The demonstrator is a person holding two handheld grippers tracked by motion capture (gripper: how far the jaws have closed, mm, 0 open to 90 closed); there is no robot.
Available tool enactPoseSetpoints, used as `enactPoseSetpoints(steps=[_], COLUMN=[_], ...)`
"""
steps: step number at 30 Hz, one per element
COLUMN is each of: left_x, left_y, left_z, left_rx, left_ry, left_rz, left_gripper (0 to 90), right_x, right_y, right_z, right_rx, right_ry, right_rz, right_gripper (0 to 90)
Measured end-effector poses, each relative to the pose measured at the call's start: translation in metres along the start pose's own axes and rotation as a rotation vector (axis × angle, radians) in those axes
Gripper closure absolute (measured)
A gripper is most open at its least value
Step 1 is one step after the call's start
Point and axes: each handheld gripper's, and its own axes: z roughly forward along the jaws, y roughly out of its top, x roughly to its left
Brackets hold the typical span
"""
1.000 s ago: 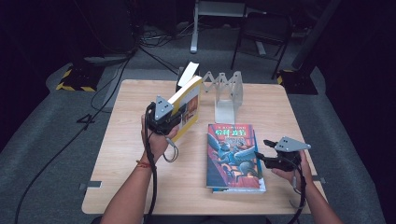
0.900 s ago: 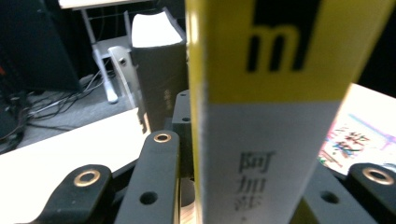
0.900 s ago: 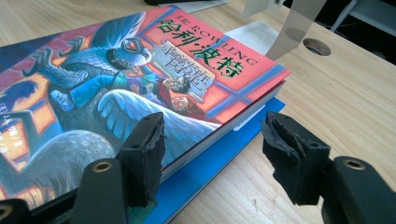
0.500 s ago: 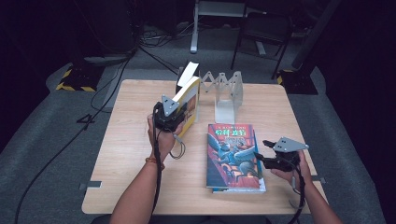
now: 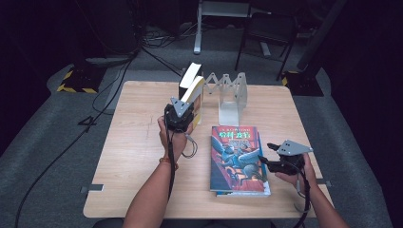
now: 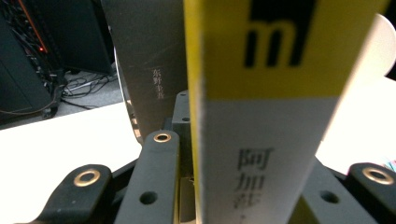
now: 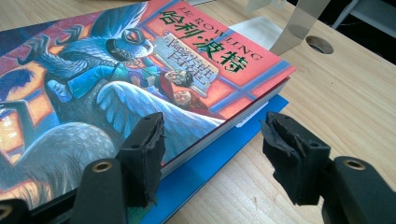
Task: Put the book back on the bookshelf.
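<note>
From my seat the book (image 6: 266,116) in the left claw (image 5: 179,114) has a yellow spine top with black lettering, pale grey below with dark characters. I see a dark grey book (image 6: 149,65) behind it. The flat book (image 7: 116,79) has a red cover with green characters and a blue-grey winged creature, over a blue book (image 7: 210,172). The worktop (image 5: 138,137) is pale wood; the right claw (image 7: 210,140) pads are black.

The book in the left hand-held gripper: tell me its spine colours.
Yellow above, pale grey below, with black lettering; the book shows best in the left gripper view.
</note>
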Motion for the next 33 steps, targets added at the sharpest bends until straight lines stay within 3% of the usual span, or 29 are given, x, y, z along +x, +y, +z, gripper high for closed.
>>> enactPoseSetpoints(steps=[10, 14, 23, 28, 33], left_x=[-0.001, -0.006, -0.010, -0.011, -0.007], left_y=[0.005, 0.004, 0.000, -0.002, -0.005], left_z=[0.014, 0.019, 0.024, 0.019, 0.013], left_rx=[-0.007, 0.004, 0.007, -0.004, -0.004], left_ry=[0.020, 0.038, 0.048, 0.044, 0.033], left_rz=[-0.030, 0.003, -0.006, -0.010, -0.020], left_gripper=[74.5, 74.4, 72.9, 67.6, 55.6], right_x=[0.000, 0.000, 0.000, 0.001, 0.001], right_y=[0.000, -0.001, -0.001, -0.001, -0.001], right_z=[0.002, 0.002, 0.003, 0.003, 0.003], right_rx=[0.006, 0.007, 0.010, 0.012, 0.018], right_ry=[0.005, 0.004, 0.006, 0.005, 0.006], right_rz=[-0.004, -0.004, -0.005, -0.010, -0.011], right_gripper=[39.3, 39.3, 39.1, 38.9, 38.4])
